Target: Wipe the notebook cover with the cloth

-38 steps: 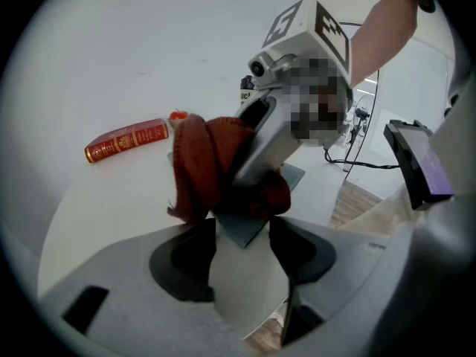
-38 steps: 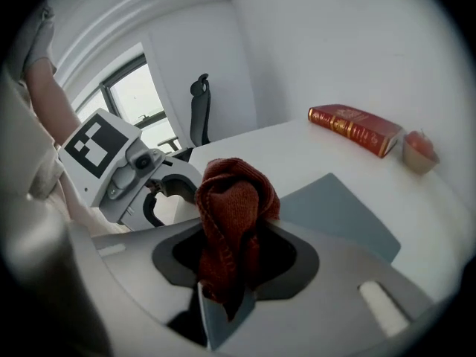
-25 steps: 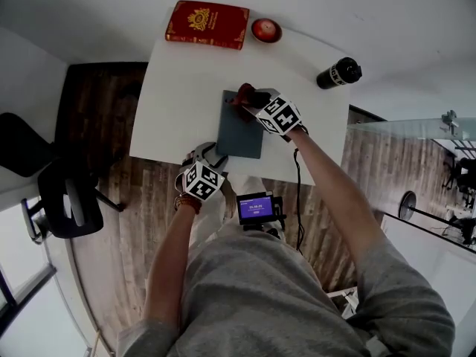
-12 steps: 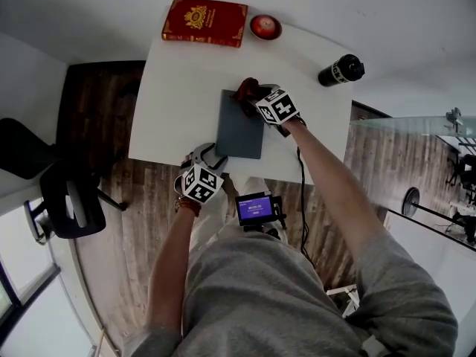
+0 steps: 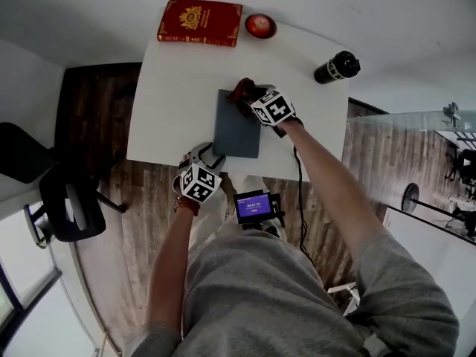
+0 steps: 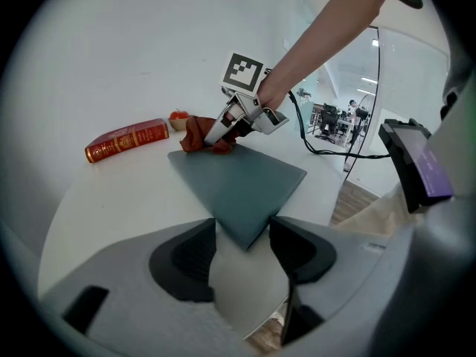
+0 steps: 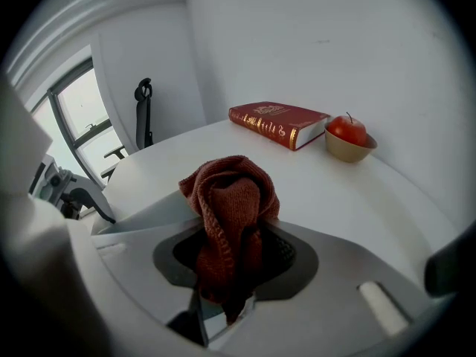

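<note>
A dark grey notebook (image 5: pixel 235 136) lies flat on the white tabletop (image 5: pixel 175 88), close to the edge nearest me. A rust-red knitted cloth (image 5: pixel 241 89) sits bunched at the notebook's far edge, touching the cover. My right gripper (image 5: pixel 248 97) has its jaws clenched on that cloth; in the right gripper view the cloth (image 7: pixel 229 195) rises in a folded lump from between the jaws of the right gripper (image 7: pixel 229 262). From the left gripper view, the right gripper (image 6: pixel 222 130) slants down onto the cloth (image 6: pixel 198 134) at the notebook's (image 6: pixel 239 181) far corner.

My left gripper (image 5: pixel 203 155) is at the near edge of the tabletop, by the notebook's near left corner. Its jaws are spread, and that corner points into the gap of the left gripper (image 6: pixel 242 253). I cannot tell whether the pads touch it.

Farther back, a red book (image 5: pixel 199 22) with gold decoration lies flat near the far edge. Just beside it is a small bowl holding a red apple (image 5: pixel 260 26). A black bottle (image 5: pixel 336 68) lies on its side near the far right corner, well apart from the notebook.

Below the tabletop is a wooden floor (image 5: pixel 141 222). A black chair (image 5: pixel 67 199) stands to the left. A small device with a lit screen (image 5: pixel 255 207) sits in front of my body.
</note>
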A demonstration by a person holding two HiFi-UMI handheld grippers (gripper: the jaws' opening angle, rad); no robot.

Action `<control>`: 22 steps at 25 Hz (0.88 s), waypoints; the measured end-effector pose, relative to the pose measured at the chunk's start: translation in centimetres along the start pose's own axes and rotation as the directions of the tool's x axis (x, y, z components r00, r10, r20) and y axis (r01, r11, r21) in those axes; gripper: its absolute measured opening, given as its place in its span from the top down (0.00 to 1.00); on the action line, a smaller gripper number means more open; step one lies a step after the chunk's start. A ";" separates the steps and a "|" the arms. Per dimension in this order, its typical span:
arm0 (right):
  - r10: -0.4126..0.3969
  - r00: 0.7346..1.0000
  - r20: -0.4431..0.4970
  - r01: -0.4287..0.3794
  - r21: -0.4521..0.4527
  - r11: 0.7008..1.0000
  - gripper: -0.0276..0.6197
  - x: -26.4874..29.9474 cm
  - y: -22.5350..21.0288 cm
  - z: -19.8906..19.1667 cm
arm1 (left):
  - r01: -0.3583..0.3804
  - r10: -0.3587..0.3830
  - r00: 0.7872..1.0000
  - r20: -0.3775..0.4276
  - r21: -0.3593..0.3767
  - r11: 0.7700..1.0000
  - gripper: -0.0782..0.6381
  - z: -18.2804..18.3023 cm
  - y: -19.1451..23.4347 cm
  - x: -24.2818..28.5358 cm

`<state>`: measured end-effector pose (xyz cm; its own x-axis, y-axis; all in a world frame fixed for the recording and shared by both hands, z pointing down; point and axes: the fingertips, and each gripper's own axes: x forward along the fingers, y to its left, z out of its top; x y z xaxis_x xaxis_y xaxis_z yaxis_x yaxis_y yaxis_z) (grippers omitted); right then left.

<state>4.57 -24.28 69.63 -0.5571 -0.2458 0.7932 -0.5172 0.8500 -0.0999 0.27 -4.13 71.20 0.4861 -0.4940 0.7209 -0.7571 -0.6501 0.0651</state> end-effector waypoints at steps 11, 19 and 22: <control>-0.066 0.997 0.044 0.066 0.001 0.998 0.72 -0.5 0.8 -0.2 | 0.003 -0.003 1.000 0.000 0.000 1.000 0.58 0.0 -0.1 -0.1; -0.032 0.999 0.023 0.035 -0.129 0.991 0.74 -0.6 2.7 -0.8 | 0.001 -0.001 1.000 0.001 0.003 1.000 0.58 0.0 0.1 0.1; -0.027 0.999 0.023 0.030 -0.131 0.991 0.74 -0.7 3.3 -1.1 | 0.004 -0.004 1.000 -0.002 0.000 1.000 0.58 -0.1 0.1 0.1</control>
<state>3.96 -20.85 69.40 -0.5574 -0.2794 0.7819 -0.4441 0.8960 0.0036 0.23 -4.17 71.36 0.4880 -0.4903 0.7221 -0.7553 -0.6518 0.0679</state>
